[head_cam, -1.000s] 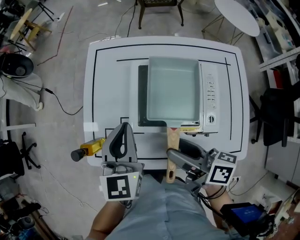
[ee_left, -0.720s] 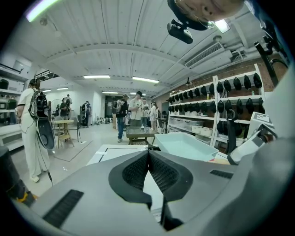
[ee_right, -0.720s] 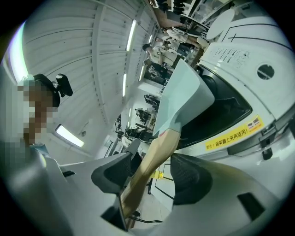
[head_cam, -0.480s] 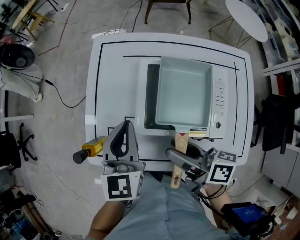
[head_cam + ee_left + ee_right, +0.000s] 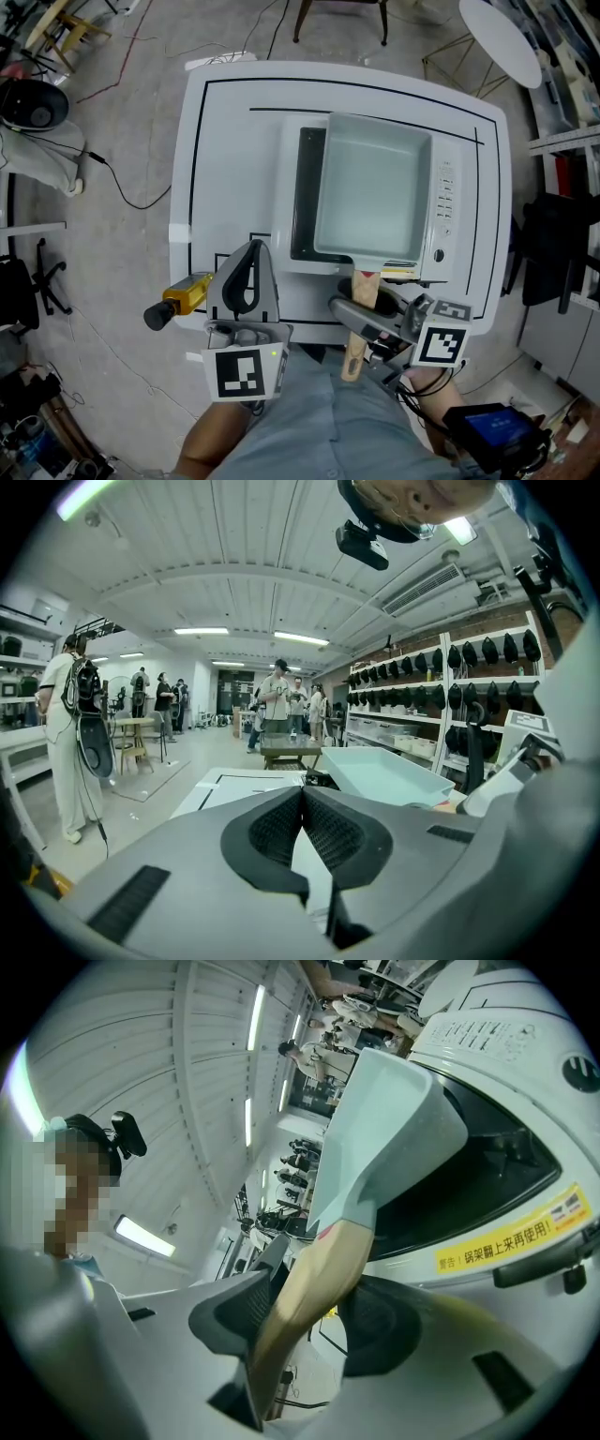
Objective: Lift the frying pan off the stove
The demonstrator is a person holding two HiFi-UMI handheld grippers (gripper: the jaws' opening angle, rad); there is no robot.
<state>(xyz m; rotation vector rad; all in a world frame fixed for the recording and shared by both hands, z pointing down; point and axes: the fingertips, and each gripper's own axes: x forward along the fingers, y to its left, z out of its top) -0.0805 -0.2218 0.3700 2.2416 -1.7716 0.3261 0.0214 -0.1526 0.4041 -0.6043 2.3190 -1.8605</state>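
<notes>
A pale green square frying pan [image 5: 370,187] with a wooden handle [image 5: 355,330] is over the black top of a white stove [image 5: 451,217]. My right gripper [image 5: 361,307] is shut on the handle near the table's front edge. In the right gripper view the handle [image 5: 319,1274] runs between the jaws of the right gripper [image 5: 309,1321], and the pan [image 5: 384,1138] shows a dark gap above the stove [image 5: 511,1162]. My left gripper [image 5: 248,255] is shut on nothing, left of the handle. The left gripper view shows the left gripper [image 5: 300,794] pointing past the pan [image 5: 394,772].
The stove stands on a white table [image 5: 234,141] with black lines. A yellow bottle with a black cap [image 5: 173,300] lies at the table's front left edge. A round white table [image 5: 497,33] and a chair stand beyond. Cables cross the floor at left.
The head view has shifted, so the table and stove sit a little further right. My right gripper has stayed shut on the handle and my left gripper has hardly moved.
</notes>
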